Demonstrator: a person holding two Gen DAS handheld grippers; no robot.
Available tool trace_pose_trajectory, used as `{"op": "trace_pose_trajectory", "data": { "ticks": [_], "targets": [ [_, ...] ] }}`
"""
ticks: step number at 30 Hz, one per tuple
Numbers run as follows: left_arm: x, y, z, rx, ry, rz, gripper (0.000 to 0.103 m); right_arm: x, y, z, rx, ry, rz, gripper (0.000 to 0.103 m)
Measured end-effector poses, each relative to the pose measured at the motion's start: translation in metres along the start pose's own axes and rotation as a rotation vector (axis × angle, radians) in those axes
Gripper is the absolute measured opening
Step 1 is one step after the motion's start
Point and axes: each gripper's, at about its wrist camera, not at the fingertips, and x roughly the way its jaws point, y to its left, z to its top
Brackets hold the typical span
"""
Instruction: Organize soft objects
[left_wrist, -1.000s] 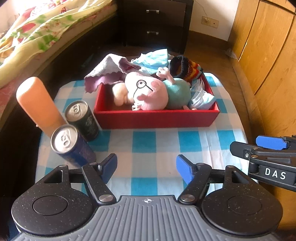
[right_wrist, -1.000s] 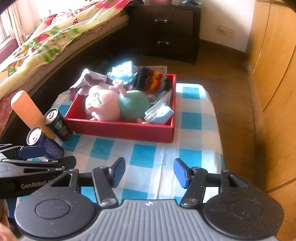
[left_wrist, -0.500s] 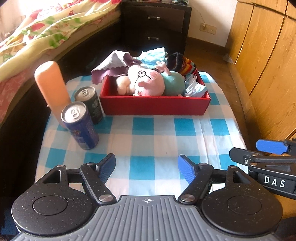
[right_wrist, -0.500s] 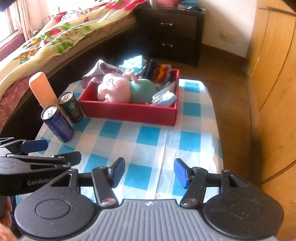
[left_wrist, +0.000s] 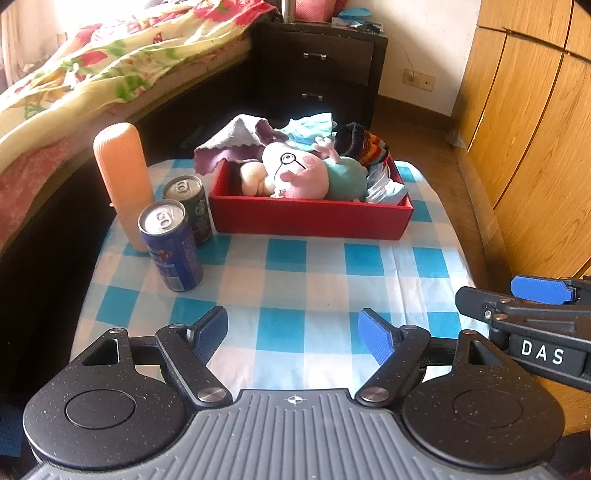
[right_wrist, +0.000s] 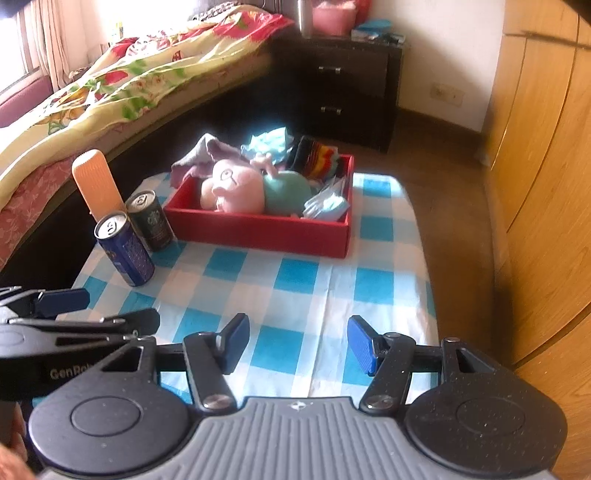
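Observation:
A red box (left_wrist: 310, 218) (right_wrist: 258, 230) stands at the far end of the blue-checked table. It holds a pink pig plush (left_wrist: 295, 173) (right_wrist: 236, 186), a striped knit piece (left_wrist: 364, 146), a light blue cloth (left_wrist: 314, 125) and a white-blue packet (left_wrist: 384, 188). A purple cloth (left_wrist: 236, 144) hangs over its far left corner. My left gripper (left_wrist: 293, 321) hovers over the near part of the table, its jaws opening with nothing between them. Beside it on the right, my right gripper (right_wrist: 297, 328) is also open and holds nothing.
At the table's left stand a blue can (left_wrist: 171, 245), a dark can (left_wrist: 188, 206) and an orange bottle (left_wrist: 123, 177). A bed (left_wrist: 92, 74) runs along the left. A dark nightstand (left_wrist: 317, 74) is behind and wooden wardrobe doors (left_wrist: 535, 147) are on the right.
Both grippers have drawn back from the red box toward the near table edge, so the box looks smaller and more checked cloth shows. The left jaws stand slightly wider.

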Motion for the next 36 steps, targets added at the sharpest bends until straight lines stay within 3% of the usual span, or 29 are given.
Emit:
{"op": "trace_pose_trajectory", "data": {
  "ticks": [25, 36],
  "targets": [
    [-0.012, -0.005, 0.003, -0.032, -0.061, 0.017, 0.077, -0.018, 0.002, 0.0, 0.029, -0.078, -0.001, 0.037],
    [-0.011, -0.006, 0.005, -0.04, -0.049, 0.018, 0.077, -0.019, 0.001, 0.0, 0.035, -0.081, -0.008, 0.037]
  ]
}}
